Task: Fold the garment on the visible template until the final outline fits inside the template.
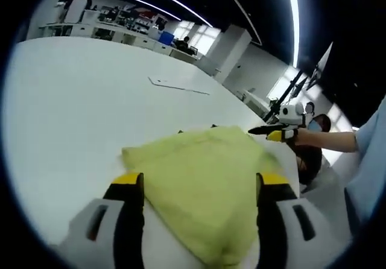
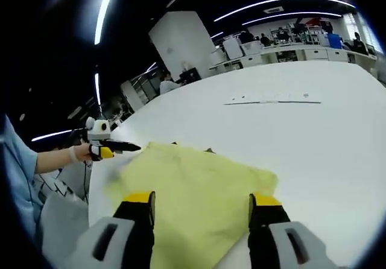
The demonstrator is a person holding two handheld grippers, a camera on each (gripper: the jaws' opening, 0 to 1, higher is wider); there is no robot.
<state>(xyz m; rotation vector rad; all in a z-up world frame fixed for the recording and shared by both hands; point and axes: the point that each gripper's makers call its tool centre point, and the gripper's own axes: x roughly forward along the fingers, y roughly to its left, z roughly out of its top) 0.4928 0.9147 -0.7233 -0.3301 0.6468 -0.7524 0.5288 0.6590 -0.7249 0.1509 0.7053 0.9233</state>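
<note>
A yellow-green garment point(image 1: 205, 166) lies folded into a rough rectangle on the white table point(image 1: 78, 106). My left gripper point(image 1: 200, 181) hovers over its near part, open, jaws wide apart on either side of the cloth. The right gripper point(image 1: 268, 131), held by a hand, reaches the garment's far right corner. From the right gripper view, the same garment point(image 2: 199, 178) spreads under my open right gripper point(image 2: 202, 198). The left gripper point(image 2: 123, 146) points at the cloth's left corner. Small dark marks point(image 2: 208, 151) peek out at the garment's far edge.
A thin flat white sheet point(image 1: 178, 85) lies farther back on the table, also seen as a sheet point(image 2: 274, 100) in the right gripper view. A person's blue sleeve point(image 1: 371, 154) is at the right. Desks and people stand beyond the table's far edge.
</note>
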